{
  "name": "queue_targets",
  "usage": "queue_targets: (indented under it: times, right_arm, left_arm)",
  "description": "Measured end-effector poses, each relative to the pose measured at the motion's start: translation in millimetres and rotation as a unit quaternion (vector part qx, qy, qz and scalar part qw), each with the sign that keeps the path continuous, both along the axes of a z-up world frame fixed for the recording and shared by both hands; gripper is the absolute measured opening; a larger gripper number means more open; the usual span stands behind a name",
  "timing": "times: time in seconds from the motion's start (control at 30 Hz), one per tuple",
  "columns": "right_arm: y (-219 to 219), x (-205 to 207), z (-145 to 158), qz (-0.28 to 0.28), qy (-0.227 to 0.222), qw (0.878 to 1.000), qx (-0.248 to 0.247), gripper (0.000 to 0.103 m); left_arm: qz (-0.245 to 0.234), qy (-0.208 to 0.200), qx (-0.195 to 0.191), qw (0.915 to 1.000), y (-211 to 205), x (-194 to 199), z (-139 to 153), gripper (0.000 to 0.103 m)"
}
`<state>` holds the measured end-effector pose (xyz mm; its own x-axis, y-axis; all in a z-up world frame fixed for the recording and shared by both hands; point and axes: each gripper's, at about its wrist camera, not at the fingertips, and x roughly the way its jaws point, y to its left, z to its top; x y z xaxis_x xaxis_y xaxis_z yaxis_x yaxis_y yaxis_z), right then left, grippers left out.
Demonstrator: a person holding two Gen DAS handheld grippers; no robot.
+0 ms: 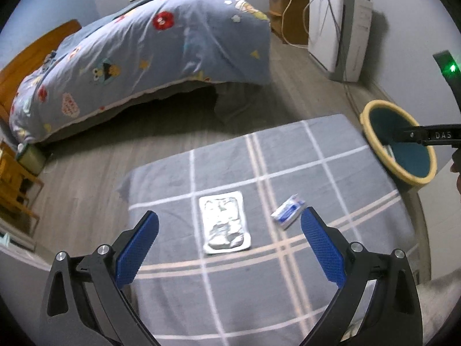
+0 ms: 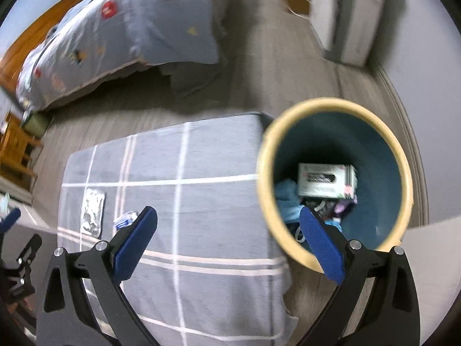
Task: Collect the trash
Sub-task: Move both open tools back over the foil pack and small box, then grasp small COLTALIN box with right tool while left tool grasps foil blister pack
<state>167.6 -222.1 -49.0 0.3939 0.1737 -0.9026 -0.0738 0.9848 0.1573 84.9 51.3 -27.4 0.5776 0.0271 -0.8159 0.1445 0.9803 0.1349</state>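
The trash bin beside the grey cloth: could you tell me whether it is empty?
Not empty. The bin holds a white box and crumpled blue material.

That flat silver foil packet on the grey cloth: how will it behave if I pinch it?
The silver foil packet looks thin and crinkled, so probably light and floppy. It lies flat on the checked cloth, so its edge may be hard to catch; the shiny surface could slip.
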Motion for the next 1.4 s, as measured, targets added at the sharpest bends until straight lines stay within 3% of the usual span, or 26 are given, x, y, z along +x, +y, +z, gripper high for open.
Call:
queue_targets:
  times: [0.27, 0.73, 1.07, 1.13, 1.3, 1.4]
  right_arm:
    - [80.5, 0.0, -22.8, 0.092, 0.002, 0.995, -0.046, 0.097]
    - [154.2, 2.6, -79.6, 0.139, 0.059, 0.987, -0.055, 0.097]
    - [182.7, 4.9, -109.8, 0.166, 0.066, 0.981, -0.080, 0.096]
    - [186.4, 5.1, -111.3, 0.166, 0.063, 0.981, -0.077, 0.093]
    - [194.7, 6.3, -119.9, 0.179, 0.072, 0.978, -0.077, 0.065]
    - [197.5, 4.3, -119.8, 0.193, 0.065, 0.975, -0.086, 0.059]
  left_arm:
    - [0.022, 0.015, -0.001, 0.9996, 39.5, 1.4, -14.9, 0.098]
    - [0.050, 0.037, -0.013, 0.9980, 88.2, 8.1, -33.3, 0.098]
    - [0.061, 0.055, -0.027, 0.9963, 101.4, 10.2, -43.6, 0.098]
    - [0.061, 0.058, -0.025, 0.9962, 100.9, 10.4, -45.3, 0.098]
    - [0.060, 0.065, -0.019, 0.9959, 99.2, 10.6, -50.5, 0.098]
    - [0.056, 0.071, -0.012, 0.9958, 95.9, 11.3, -55.1, 0.098]
